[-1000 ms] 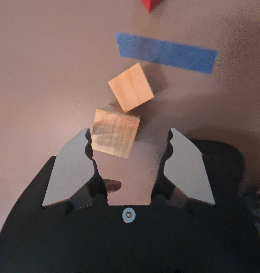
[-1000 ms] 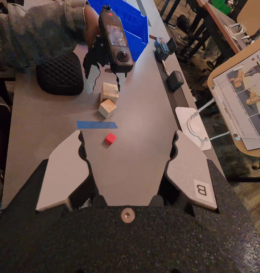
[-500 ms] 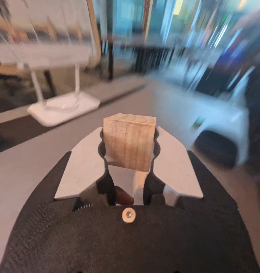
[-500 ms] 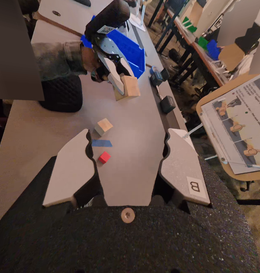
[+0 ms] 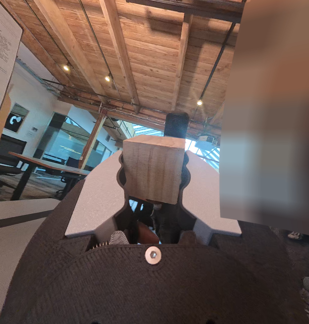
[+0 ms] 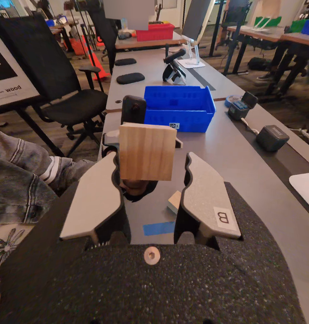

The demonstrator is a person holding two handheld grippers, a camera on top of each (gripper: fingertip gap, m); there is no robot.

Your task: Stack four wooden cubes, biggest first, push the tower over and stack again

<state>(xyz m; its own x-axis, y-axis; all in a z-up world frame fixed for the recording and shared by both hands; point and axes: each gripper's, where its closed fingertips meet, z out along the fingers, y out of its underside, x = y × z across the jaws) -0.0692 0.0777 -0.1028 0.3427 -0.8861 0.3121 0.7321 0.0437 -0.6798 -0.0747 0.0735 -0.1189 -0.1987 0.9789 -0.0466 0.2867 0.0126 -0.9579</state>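
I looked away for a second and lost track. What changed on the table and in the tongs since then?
The left tongs closed on the big wooden cube, lifted it off the table and tipped upward. The right tongs narrowed around it, one side still clear. The smaller cube and blue tape stayed put.

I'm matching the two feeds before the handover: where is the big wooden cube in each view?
Left wrist view: the big wooden cube sits at centre, clamped between the left tool's fingers, ceiling behind.
Right wrist view: the same cube at centre, between the right tool's open fingers, above the table.
Shared landmark: the cube itself, with a black camera right behind it.
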